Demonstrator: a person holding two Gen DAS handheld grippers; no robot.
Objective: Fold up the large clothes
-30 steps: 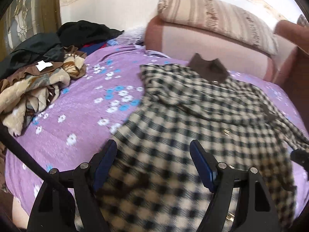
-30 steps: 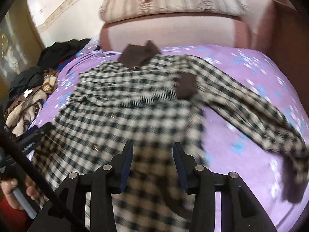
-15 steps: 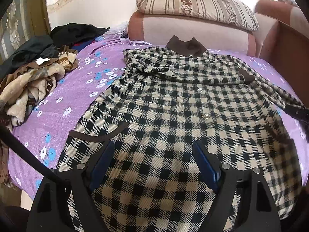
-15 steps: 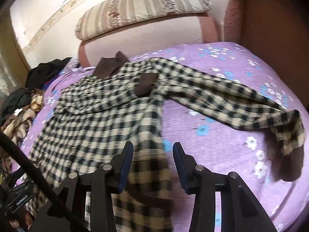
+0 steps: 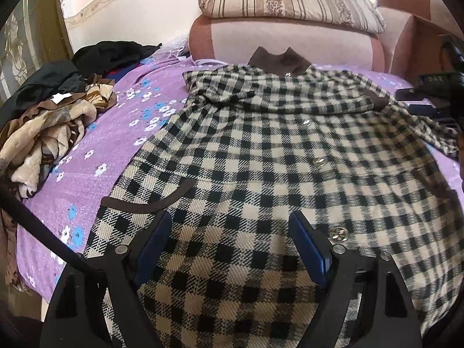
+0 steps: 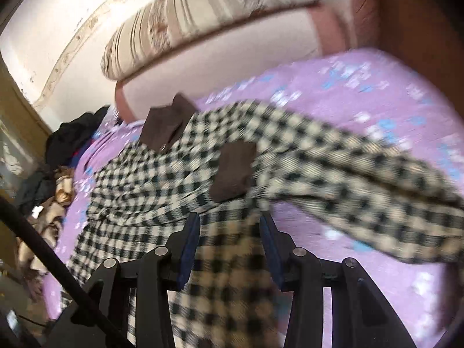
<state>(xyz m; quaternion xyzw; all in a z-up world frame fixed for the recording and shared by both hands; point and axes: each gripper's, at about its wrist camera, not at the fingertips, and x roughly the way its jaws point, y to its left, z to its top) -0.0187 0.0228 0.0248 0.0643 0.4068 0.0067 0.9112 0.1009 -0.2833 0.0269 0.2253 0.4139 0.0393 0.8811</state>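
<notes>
A large black-and-cream checked coat (image 5: 275, 150) with a brown collar (image 5: 278, 61) lies spread on a purple flowered bed. My left gripper (image 5: 229, 240) is open and hovers over the coat's lower front, near its hem. My right gripper (image 6: 229, 237) is open above the coat's right side (image 6: 162, 191), close to the brown cuff (image 6: 235, 171) of a folded sleeve. The other sleeve (image 6: 362, 185) stretches out to the right over the bed. The right gripper also shows at the right edge of the left wrist view (image 5: 429, 98). The right wrist view is blurred.
A heap of other clothes (image 5: 49, 121) lies at the bed's left side, with dark garments (image 5: 110, 55) behind it. A pink padded headboard (image 5: 290, 40) topped by a striped pillow (image 5: 287, 0) stands at the back. The purple sheet (image 6: 377, 101) shows to the right.
My right gripper has moved forward and up along the coat's right side toward the cuff and sleeve. My left gripper has moved slightly closer over the lower front. Both stay open.
</notes>
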